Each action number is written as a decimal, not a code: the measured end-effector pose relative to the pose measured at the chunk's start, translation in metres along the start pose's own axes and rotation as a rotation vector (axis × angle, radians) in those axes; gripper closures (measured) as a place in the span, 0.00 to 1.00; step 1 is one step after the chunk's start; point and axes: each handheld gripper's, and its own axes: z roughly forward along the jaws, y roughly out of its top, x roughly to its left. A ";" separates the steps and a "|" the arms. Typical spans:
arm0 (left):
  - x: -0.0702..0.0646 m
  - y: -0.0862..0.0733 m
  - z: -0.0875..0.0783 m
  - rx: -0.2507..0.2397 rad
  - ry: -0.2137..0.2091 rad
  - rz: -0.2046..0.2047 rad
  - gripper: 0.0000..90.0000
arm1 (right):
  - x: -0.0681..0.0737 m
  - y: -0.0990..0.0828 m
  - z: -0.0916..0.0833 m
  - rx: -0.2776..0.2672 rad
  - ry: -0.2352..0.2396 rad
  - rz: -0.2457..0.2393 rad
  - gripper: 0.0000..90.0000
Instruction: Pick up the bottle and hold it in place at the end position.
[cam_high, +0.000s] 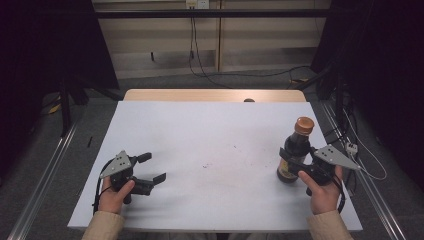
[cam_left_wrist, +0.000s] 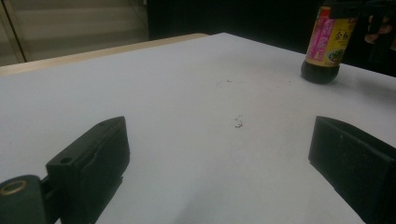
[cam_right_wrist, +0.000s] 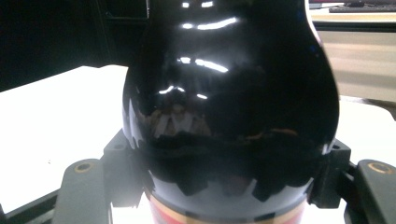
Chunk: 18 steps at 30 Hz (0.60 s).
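A dark sauce bottle with an orange-brown cap stands upright near the right edge of the white table top. My right gripper is shut on its body, one jaw on each side. The right gripper view has the glossy black bottle close up, with both jaws of the right gripper pressed against it. My left gripper rests open at the front left, nothing between its fingers. From the left gripper view, the bottle with its yellow and pink label stands far off at the upper right.
A wooden strip borders the far end of the table. Small dark specks mark the middle of the white sheet. Metal rails run along both sides, and cables lie on the floor beyond.
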 end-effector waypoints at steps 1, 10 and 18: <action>0.000 0.000 0.000 -0.001 0.001 0.000 0.06 | 0.001 0.001 0.003 -0.001 0.015 0.023 0.32; 0.000 0.000 -0.002 0.001 0.001 0.007 0.05 | 0.016 0.008 0.017 -0.014 0.061 -0.009 0.32; 0.000 0.001 -0.003 0.000 0.000 0.007 0.05 | 0.030 0.011 0.034 -0.016 0.113 -0.022 0.32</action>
